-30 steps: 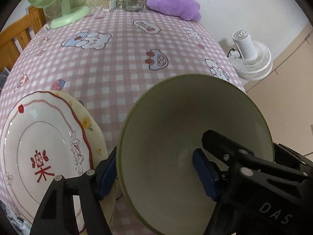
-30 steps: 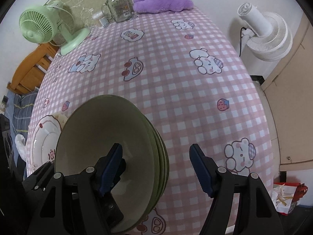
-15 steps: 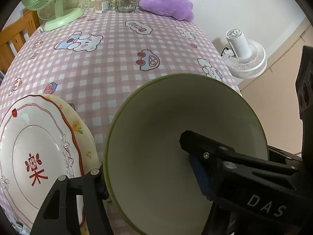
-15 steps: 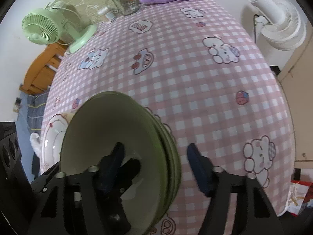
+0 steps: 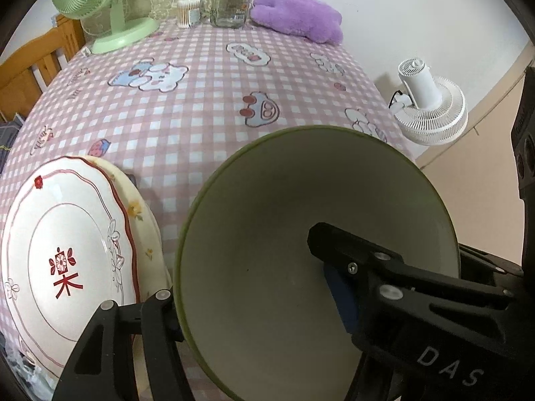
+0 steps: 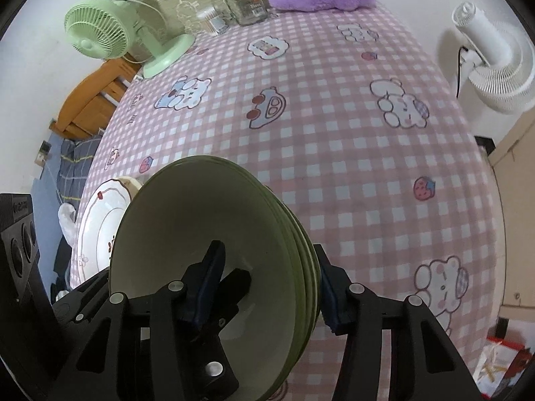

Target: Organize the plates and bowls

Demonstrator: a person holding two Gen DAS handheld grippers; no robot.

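Observation:
A stack of green bowls (image 6: pixel 200 250) sits at the near edge of the pink checked table. In the left wrist view the top bowl (image 5: pixel 267 250) fills the frame; my left gripper (image 5: pixel 254 287) is shut on its left wall, one finger inside and one outside. My right gripper (image 6: pixel 271 284) straddles the stack's right rims, one finger inside and one outside; the gap looks closed on the rims. Two stacked plates (image 5: pixel 67 250), the top one white with red trim, lie to the left; they also show in the right wrist view (image 6: pixel 100 220).
At the far end of the table (image 5: pixel 200 117) stand a green desk fan (image 5: pixel 100 6), a glass jar (image 5: pixel 230 0), a cotton swab box (image 5: pixel 185 11) and a purple plush (image 5: pixel 297 16). A white floor fan (image 5: pixel 431 107) stands off the right edge.
Both grippers moved in on the bowls. The left closed on the top bowl's wall. The right moved left and now spans the stack's right rims.

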